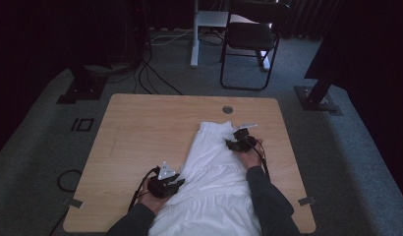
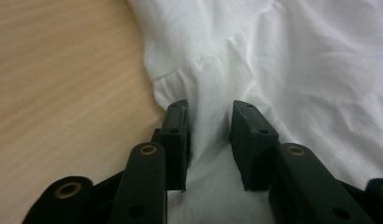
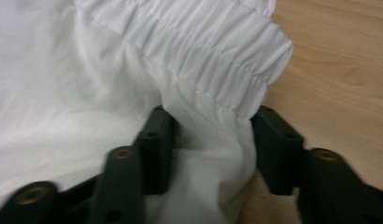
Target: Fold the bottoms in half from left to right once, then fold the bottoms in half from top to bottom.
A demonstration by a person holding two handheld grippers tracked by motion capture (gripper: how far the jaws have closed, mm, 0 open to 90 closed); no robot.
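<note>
A white garment (image 1: 214,167) lies along the right half of the wooden table (image 1: 135,132), running from the near edge toward the middle. My left gripper (image 1: 180,183) sits at its left side; in the left gripper view the jaws (image 2: 209,109) pinch a raised fold of the white cloth (image 2: 297,60). My right gripper (image 1: 231,143) is at the garment's far right corner. In the right gripper view (image 3: 210,116) it stands open, with cloth hanging loosely between the jaws just below the gathered elastic band (image 3: 213,42).
A round cable hole (image 1: 227,109) sits near the table's far edge. Beyond the table stand a black chair (image 1: 251,39) and a white desk leg (image 1: 193,34). Cables trail over the grey carpet at the left (image 1: 67,179).
</note>
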